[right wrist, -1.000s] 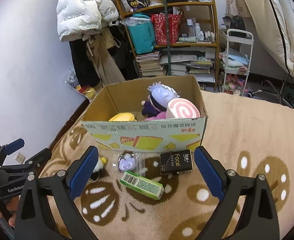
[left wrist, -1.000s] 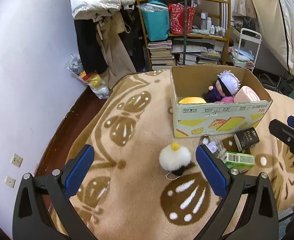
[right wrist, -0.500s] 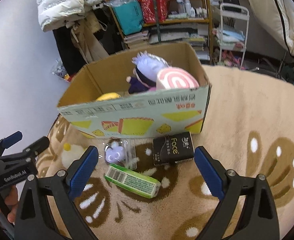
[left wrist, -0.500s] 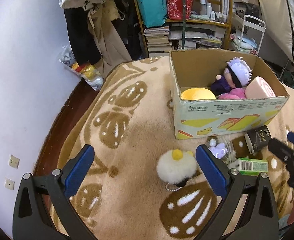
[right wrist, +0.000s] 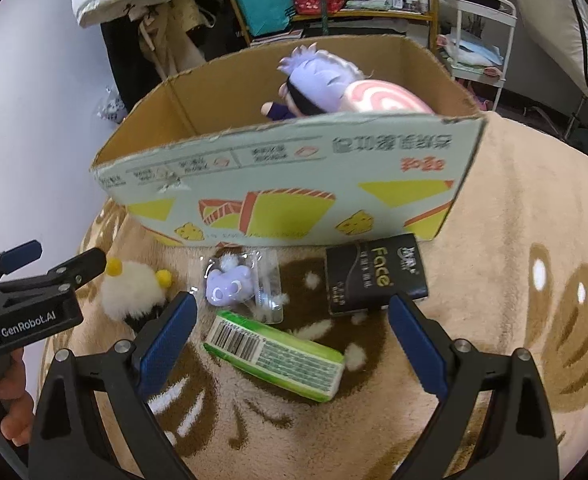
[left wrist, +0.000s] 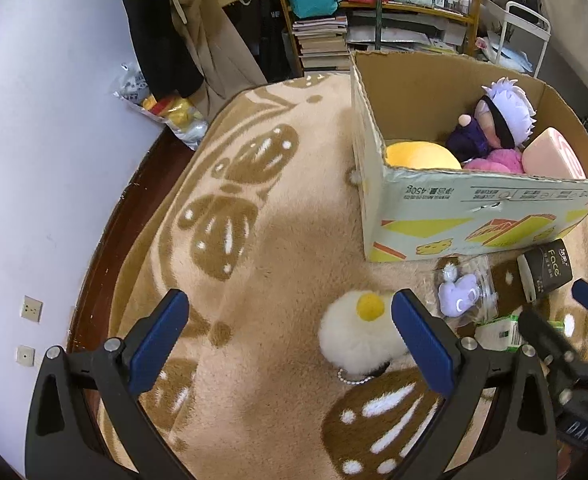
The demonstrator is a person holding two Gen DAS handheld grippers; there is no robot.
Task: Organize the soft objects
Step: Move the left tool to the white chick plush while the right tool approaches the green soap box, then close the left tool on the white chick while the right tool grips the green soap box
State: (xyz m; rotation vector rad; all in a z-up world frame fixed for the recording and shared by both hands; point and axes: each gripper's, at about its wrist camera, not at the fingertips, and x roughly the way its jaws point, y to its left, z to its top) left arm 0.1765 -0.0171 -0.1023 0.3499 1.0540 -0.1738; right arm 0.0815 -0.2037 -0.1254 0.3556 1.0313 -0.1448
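The left gripper (left wrist: pixel 290 330) hangs over the patterned blanket (left wrist: pixel 278 224) with its blue-padded jaws spread wide and nothing between them; seen from the right wrist camera it sits at the far left, low over the blanket. Just inside its right finger (left wrist: pixel 422 338), touching the pad, lies the white fluffy plush (left wrist: pixel 354 336) with a yellow pompom on top and a small bead chain trailing from its near edge. Ahead and to the right of that finger, a small purple plush in a clear bag (left wrist: pixel 460 292) rests on the blanket, close to the front wall of the cardboard box (left wrist: pixel 474 216). The box stands ahead of both grippers and holds a yellow plush (left wrist: pixel 422 154), a doll with pale lilac hair (left wrist: pixel 494 120), a pink plush (left wrist: pixel 494 162) and a pink swirl-roll cushion (left wrist: pixel 550 154). The right gripper (right wrist: pixel 292 336) is likewise wide apart and holds nothing. Between its fingers lies a green tissue pack (right wrist: pixel 274 354), tilted, with its barcode end near the left finger (right wrist: pixel 166 338). Beyond that, the bagged purple plush is just ahead of the left finger, and a black pack marked "Face" (right wrist: pixel 376 276) lies just ahead of the right finger (right wrist: pixel 416 338), against the foot of the box.
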